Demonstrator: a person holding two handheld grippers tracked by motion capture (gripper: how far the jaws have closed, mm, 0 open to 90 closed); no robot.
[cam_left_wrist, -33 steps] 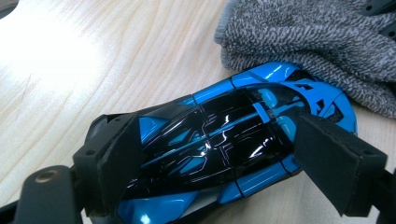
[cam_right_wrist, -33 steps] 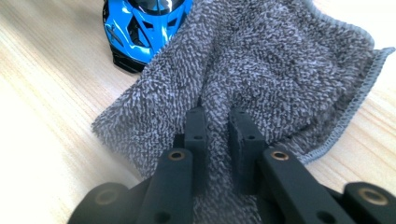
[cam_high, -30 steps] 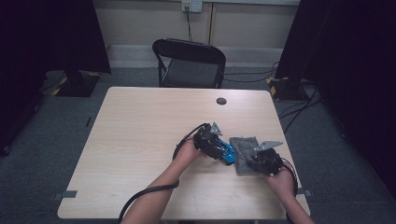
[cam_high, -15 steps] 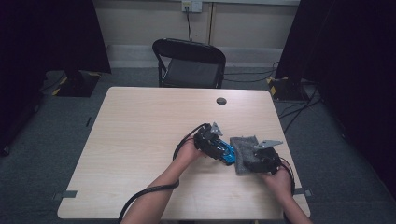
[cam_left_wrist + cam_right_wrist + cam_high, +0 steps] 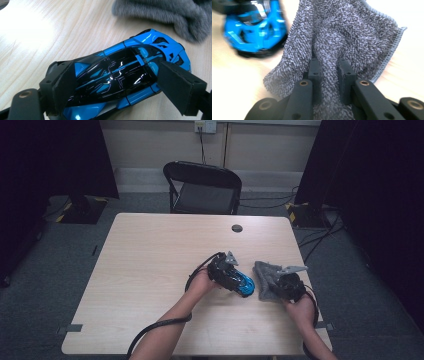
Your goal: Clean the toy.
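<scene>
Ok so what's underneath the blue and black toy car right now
The shiny blue and black toy car rests on the light wooden table, clamped at its sides by the left hand-held gripper. Its underside and wheels are hidden by its body.

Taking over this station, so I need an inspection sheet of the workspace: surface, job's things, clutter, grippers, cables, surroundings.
Surface: light wooden table with a dark round grommet near the far edge.
Job's things: blue and black toy car on the table; grey cloth lying just beside it.
Clutter: nothing seen.
Grippers: left gripper clamps the toy car by its sides; right gripper has just closed, pinching a fold of the grey cloth.
Cables: black cable trails from the left gripper off the near edge.
Surroundings: black folding chair behind the table, grey carpet, floor cables at right.
</scene>
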